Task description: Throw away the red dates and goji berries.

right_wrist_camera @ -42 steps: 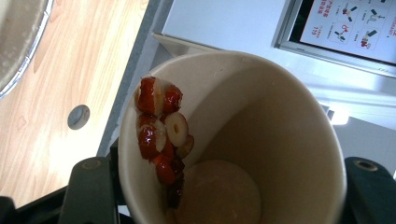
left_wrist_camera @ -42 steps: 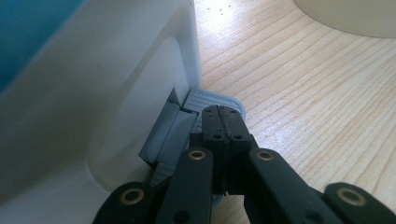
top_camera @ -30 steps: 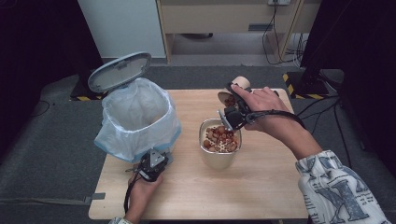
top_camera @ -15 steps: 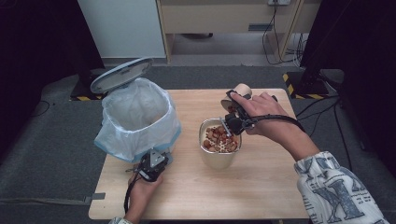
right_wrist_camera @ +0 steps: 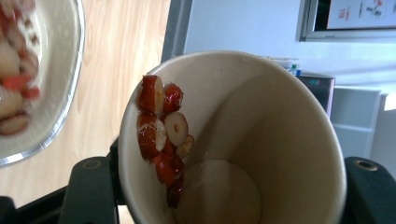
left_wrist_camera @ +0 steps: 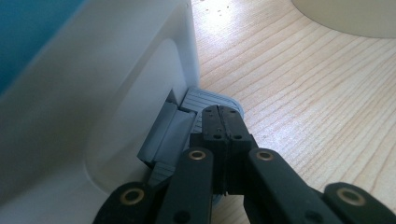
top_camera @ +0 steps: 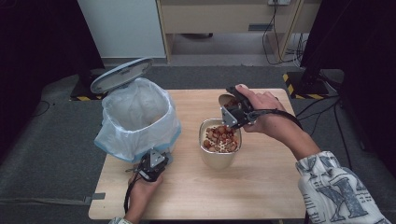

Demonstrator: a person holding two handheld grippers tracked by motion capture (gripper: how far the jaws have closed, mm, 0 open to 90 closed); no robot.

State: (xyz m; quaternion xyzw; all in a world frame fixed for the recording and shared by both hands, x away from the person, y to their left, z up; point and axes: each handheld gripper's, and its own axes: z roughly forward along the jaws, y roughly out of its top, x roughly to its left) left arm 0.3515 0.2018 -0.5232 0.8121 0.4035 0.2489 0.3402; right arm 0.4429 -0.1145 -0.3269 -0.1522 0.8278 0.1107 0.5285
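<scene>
My right gripper [top_camera: 232,107] is shut on a paper cup [top_camera: 227,99], held tipped on its side just above the far rim of a foil container [top_camera: 202,140] full of red date slices [top_camera: 221,136]. In the right gripper view several date slices [right_wrist_camera: 163,130] cling to the inside wall of the cup [right_wrist_camera: 261,140], with my right gripper [right_wrist_camera: 229,189] around it and the container [right_wrist_camera: 70,93] at the upper left. My left gripper [left_wrist_camera: 223,114] is shut, its tips resting on the grey pedal [left_wrist_camera: 205,100] of the bin [top_camera: 135,116]; my left gripper [top_camera: 152,164] sits at the bin's front.
The bin holds a white bag and its lid [top_camera: 121,74] stands open at the back. The wooden table [top_camera: 261,186] has bare room at the front right. The bin's wall [left_wrist_camera: 93,93] rises close on the left of the left gripper view.
My right gripper has carried the cup leftward and down toward the container and tipped it further over. The left gripper has stayed on the pedal.
</scene>
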